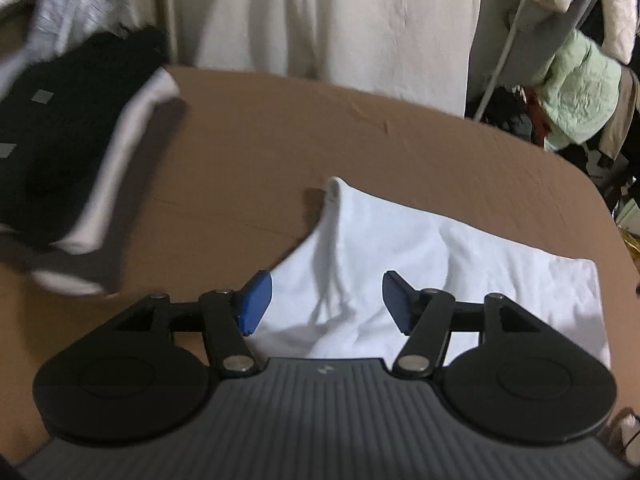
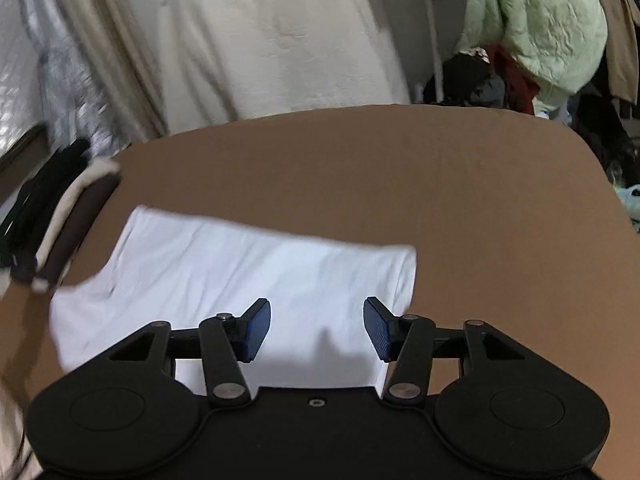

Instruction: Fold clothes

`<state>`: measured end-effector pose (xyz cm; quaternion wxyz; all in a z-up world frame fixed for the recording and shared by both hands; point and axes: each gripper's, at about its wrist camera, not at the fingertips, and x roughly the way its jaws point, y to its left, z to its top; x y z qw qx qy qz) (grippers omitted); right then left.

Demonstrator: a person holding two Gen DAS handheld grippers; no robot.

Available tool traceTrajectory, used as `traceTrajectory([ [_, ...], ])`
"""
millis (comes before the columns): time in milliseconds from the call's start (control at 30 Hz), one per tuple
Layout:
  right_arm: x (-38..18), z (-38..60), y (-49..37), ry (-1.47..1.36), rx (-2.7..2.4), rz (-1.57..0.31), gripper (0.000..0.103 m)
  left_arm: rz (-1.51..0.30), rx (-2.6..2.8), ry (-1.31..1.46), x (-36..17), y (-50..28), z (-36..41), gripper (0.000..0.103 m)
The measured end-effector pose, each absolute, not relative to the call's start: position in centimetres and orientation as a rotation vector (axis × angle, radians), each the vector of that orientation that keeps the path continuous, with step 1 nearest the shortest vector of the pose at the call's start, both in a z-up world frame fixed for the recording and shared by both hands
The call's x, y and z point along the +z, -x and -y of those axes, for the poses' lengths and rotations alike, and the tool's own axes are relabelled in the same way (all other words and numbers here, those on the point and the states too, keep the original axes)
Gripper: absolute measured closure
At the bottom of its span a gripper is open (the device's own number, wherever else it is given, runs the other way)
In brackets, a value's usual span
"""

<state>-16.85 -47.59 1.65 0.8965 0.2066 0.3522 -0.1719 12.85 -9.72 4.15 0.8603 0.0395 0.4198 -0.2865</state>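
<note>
A white garment lies partly folded on the brown table, with one corner raised in a peak at its far left. My left gripper is open and empty, hovering over the garment's near left part. In the right wrist view the same white garment lies flat as a wide rectangle. My right gripper is open and empty above its near right edge. Neither gripper holds cloth.
A stack of folded black and white clothes sits at the table's left, also in the right wrist view. A white sheet hangs behind the table. A pale green quilted jacket and other clothes pile up at the right.
</note>
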Motion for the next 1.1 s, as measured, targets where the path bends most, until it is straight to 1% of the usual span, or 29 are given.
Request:
traceTrajectory([
  [67,0.5,49.7,15.4,-0.496,-0.420,-0.707,0.046,-0.896,-0.623,-0.118,1.9,-15.2,12.0,0.045],
  [167,-2.7,51.7,15.4,-0.638,-0.399,-0.652,0.046,-0.907,-0.659,-0.163,-0.7,-17.2,13.7,0.046],
  [200,-3.8,51.8,15.7,-0.648,-0.405,-0.666,0.046,-0.910,-0.670,-0.165,-1.5,-17.6,13.9,0.049],
  [267,-5.5,51.5,16.1,-0.639,-0.409,-0.704,0.046,-0.920,-0.702,-0.121,-2.5,-17.9,13.2,0.050],
  [367,-6.4,51.2,15.8,-0.613,-0.389,-0.779,0.046,-0.947,-0.725,-0.098,-3.8,-18.5,12.6,0.051],
  [433,-6.6,50.9,15.3,-0.601,-0.370,-0.821,0.046,-1.025,-0.737,-0.052,-4.8,-19.2,12.7,0.072],
  [500,-7.2,50.0,14.8,-0.574,-0.354,-0.846,0.046,-1.063,-0.771,-0.016,-5.7,-19.6,13.2,0.072],
  [600,-7.7,49.1,13.8,-0.515,-0.321,-0.876,0.047,-1.038,-0.793,-0.069,-6.5,-19.2,14.2,0.072],
  [633,-7.8,49.0,13.6,-0.499,-0.312,-0.885,0.053,-1.026,-0.790,-0.093,-6.7,-19.0,14.6,0.072],
  [700,-7.7,48.8,13.6,-0.470,-0.305,-0.885,0.061,-1.023,-0.796,-0.087,-7.0,-19.1,15.0,0.069],
  [767,-7.6,49.1,13.5,-0.466,-0.308,-0.867,0.064,-1.024,-0.811,-0.062,-7.1,-19.1,15.3,0.069],
  [833,-7.6,49.7,13.5,-0.474,-0.316,-0.843,0.065,-1.024,-0.823,-0.088,-6.9,-18.7,15.6,0.076],
  [900,-7.6,50.4,13.3,-0.479,-0.336,-0.810,0.064,-1.004,-0.807,-0.126,-6.3,-18.4,15.8,0.081],
  [1067,-7.4,51.7,11.8,-0.485,-0.313,-0.712,0.063,-0.900,-0.774,-0.206,-3.8,-19.1,15.8,0.081],
  [1100,-7.2,51.6,11.5,-0.450,-0.319,-0.692,0.065,-0.907,-0.789,-0.189,-3.3,-19.9,15.8,0.080],
])
